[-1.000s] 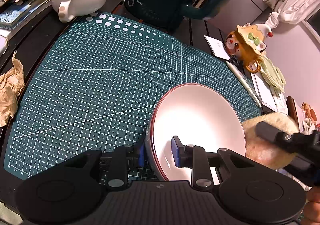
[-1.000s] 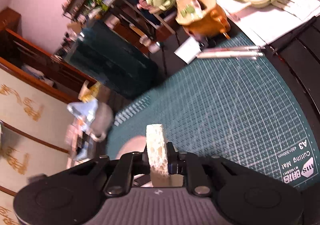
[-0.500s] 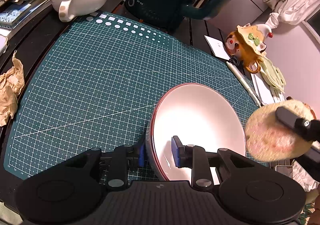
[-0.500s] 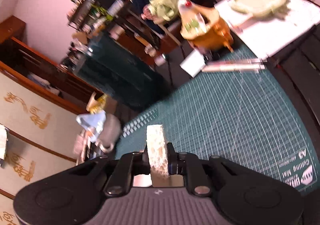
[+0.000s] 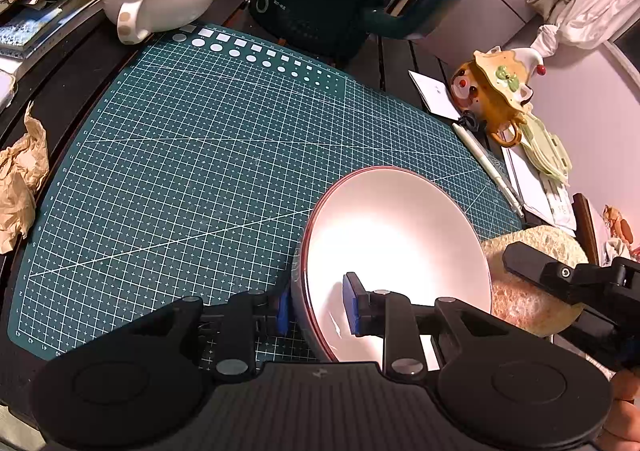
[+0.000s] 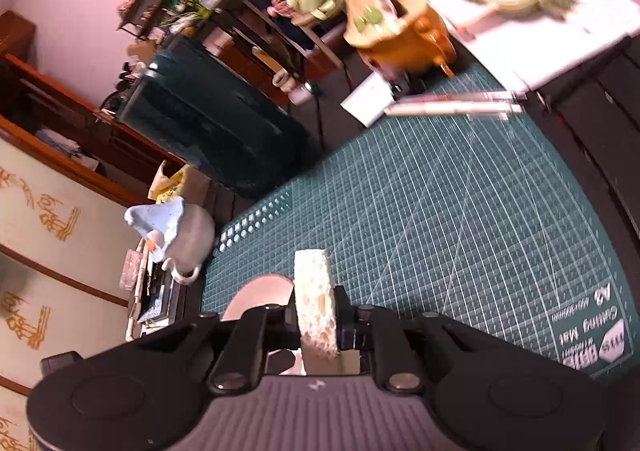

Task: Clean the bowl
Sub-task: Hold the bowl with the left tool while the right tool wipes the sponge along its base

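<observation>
While the white bowl (image 5: pixel 400 247) looks bare inside, I judge wiping is not finished. My left hand-held gripper (image 5: pixel 318 311) pinches its near rim, tilting it on the green cutting mat (image 5: pixel 192 155). Just beside the bowl's right edge, my right hand-held gripper (image 6: pixel 316 325) is pressed onto a round sponge (image 6: pixel 314 311), angled downward, not touching the inside.

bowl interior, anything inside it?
Inside the bowl: only the left claw's inner pad, clamped on the near rim. The visible white interior looks bare, though glare washes out the middle; the claw body covers the nearest part.
</observation>
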The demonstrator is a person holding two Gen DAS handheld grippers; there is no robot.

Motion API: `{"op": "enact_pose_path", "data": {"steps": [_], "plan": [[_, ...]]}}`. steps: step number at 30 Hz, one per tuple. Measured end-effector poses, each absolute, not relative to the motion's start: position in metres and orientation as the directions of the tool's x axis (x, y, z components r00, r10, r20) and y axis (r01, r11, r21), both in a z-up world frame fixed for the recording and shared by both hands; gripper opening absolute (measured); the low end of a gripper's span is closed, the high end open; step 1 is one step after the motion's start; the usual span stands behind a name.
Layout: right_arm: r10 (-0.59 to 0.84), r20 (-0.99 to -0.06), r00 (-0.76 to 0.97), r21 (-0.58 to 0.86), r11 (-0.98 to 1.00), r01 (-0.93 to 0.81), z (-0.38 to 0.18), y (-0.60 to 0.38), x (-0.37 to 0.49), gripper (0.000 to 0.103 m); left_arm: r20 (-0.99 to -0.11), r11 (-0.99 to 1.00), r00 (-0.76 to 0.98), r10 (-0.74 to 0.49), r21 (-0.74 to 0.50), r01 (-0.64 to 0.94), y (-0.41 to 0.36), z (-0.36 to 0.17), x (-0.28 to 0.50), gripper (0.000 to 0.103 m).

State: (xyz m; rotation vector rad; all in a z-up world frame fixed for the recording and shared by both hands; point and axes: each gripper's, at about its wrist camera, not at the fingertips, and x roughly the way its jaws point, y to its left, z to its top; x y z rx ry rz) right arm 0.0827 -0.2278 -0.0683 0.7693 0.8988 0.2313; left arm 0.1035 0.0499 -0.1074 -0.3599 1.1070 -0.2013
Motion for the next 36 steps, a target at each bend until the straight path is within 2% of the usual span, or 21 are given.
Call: {"op": "enact_pose_path", "data": {"steps": [3, 7, 13, 17, 22, 29, 36], "plan": [[0.488, -0.582, 0.650, 0.705, 0.702, 0.105, -0.060, -0.232, 0.080, 0.013, -0.836, 0.925, 0.437, -0.333, -0.379, -0.018, 0.049, -0.107, 0.104, 0.026], [0.475, -0.642, 0.602, 0.669, 0.730, 0.138, -0.074, -0.224, 0.085, 0.013, -0.834, 0.925, 0.439, -0.335, -0.381, -0.018, 0.051, -0.109, 0.104, 0.026], [0.483, -0.563, 0.671, 0.702, 0.708, 0.080, -0.052, -0.233, 0.079, 0.013, -0.835, 0.925, 0.438, -0.335, -0.380, -0.018, 0.051, -0.108, 0.104, 0.026], [0.479, -0.587, 0.652, 0.690, 0.718, 0.094, -0.061, -0.230, 0.082, 0.013, -0.834, 0.925, 0.438, -0.334, -0.380, -0.017, 0.051, -0.108, 0.104, 0.026], [0.458, -0.568, 0.684, 0.694, 0.713, 0.100, -0.051, -0.242, 0.080, 0.013, -0.834, 0.924, 0.438, -0.335, -0.381, -0.019, 0.051, -0.108, 0.104, 0.026], [0.426, -0.661, 0.618, 0.620, 0.774, 0.129, -0.073, -0.225, 0.091, 0.013, -0.835, 0.925, 0.437, -0.334, -0.380, -0.019, 0.050, -0.108, 0.105, 0.026], [0.449, -0.608, 0.655, 0.656, 0.749, 0.095, -0.061, -0.226, 0.083, 0.013, -0.835, 0.925, 0.437, -0.335, -0.379, -0.016, 0.051, -0.109, 0.105, 0.026]]}}
